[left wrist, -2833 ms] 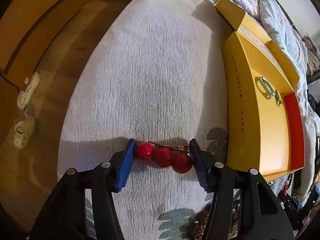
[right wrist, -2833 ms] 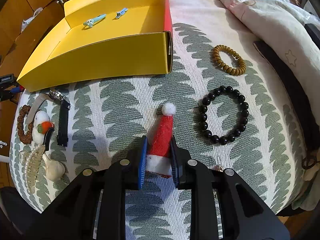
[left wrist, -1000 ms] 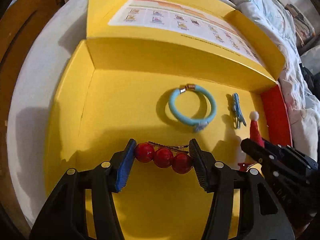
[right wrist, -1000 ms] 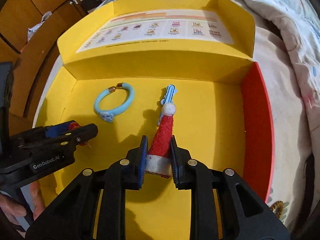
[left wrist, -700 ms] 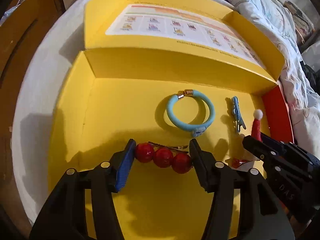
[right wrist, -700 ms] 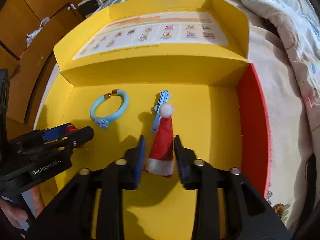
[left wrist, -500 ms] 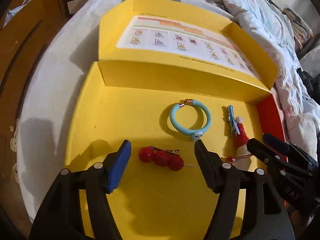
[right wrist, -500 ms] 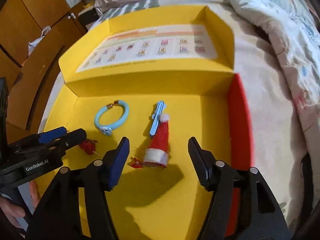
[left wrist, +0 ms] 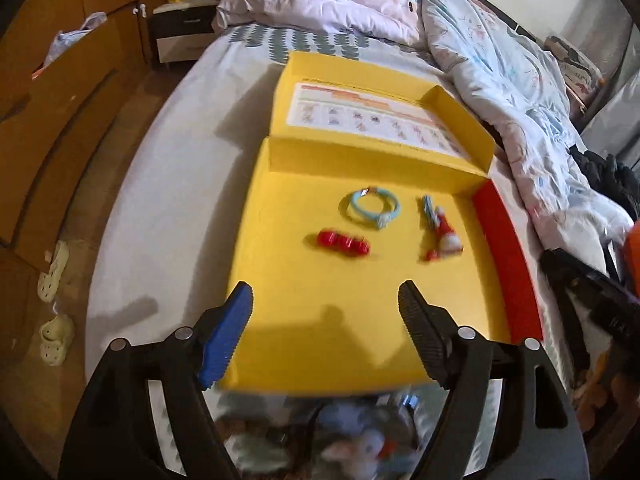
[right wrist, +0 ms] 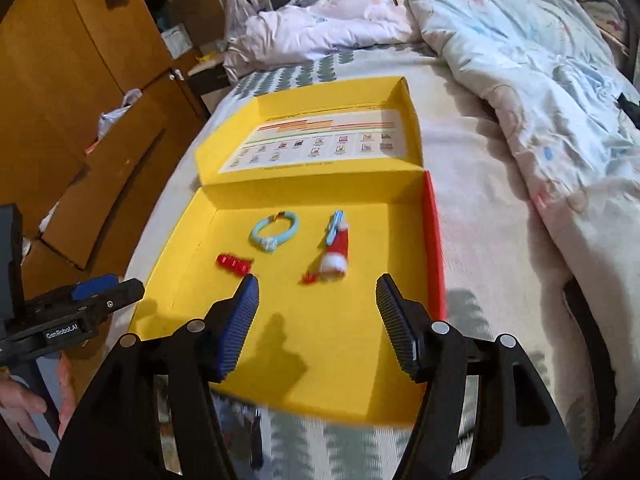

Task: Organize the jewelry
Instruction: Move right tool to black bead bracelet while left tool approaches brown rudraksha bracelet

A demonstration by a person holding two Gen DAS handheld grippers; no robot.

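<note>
Above the yellow box [left wrist: 280,280], my left claw [left wrist: 325,332] is opening, empty; my right claw [right wrist: 317,314] gapes empty: I'd lift clear before seeking another piece.

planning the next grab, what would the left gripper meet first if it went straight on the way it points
Probably the bare floor of the yellow box; the left gripper, fingers opening and empty, seems aimed short of the red bead clip. Depth is unclear.

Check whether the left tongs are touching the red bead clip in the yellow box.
Apart. The left wrist view shows the left tongs, opening and empty, well short of the red bead clip, bare yellow box floor between.
</note>
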